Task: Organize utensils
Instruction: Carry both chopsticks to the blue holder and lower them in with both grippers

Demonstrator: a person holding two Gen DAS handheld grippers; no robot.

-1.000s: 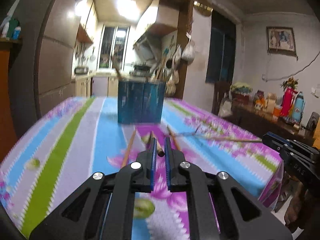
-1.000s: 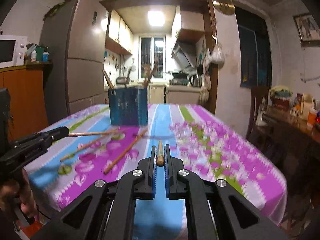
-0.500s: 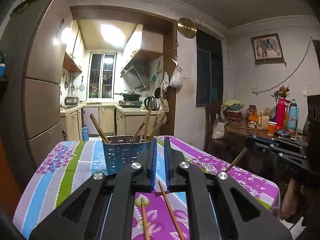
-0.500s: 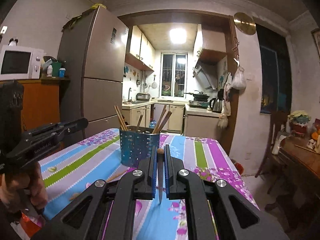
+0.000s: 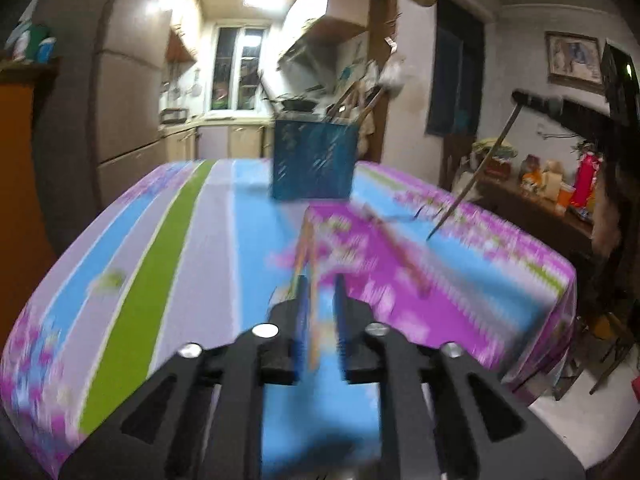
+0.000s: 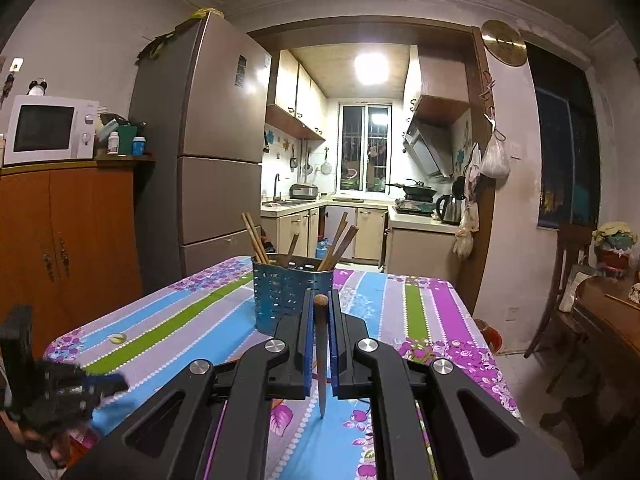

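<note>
A blue perforated utensil holder [image 5: 314, 160] [image 6: 280, 300] stands at the table's far end with several wooden chopsticks upright in it. My right gripper [image 6: 321, 294] [image 5: 520, 99] is shut on a dark chopstick [image 6: 321, 360] [image 5: 472, 184], which hangs point-down above the cloth. My left gripper [image 5: 320, 284] is low over the table and its jaws are opening. A loose chopstick [image 5: 306, 248] lies on the cloth in line with the gap, blurred, and the pads do not press on it. A second loose chopstick [image 5: 400, 250] lies to its right. In the right wrist view the left gripper [image 6: 108, 384] is a blur at lower left.
The table wears a striped, flowered cloth [image 5: 188, 240] [image 6: 420, 312]. A fridge [image 6: 216, 160] and an orange cabinet [image 6: 68, 232] with a microwave [image 6: 48, 130] stand on the left. On the right are a dark sideboard [image 5: 532, 208] with bottles and a chair [image 6: 568, 280].
My left gripper has dropped from level with the holder down toward the cloth, and its jaws have parted. My right gripper lifted the chopstick off the table, then held still.
</note>
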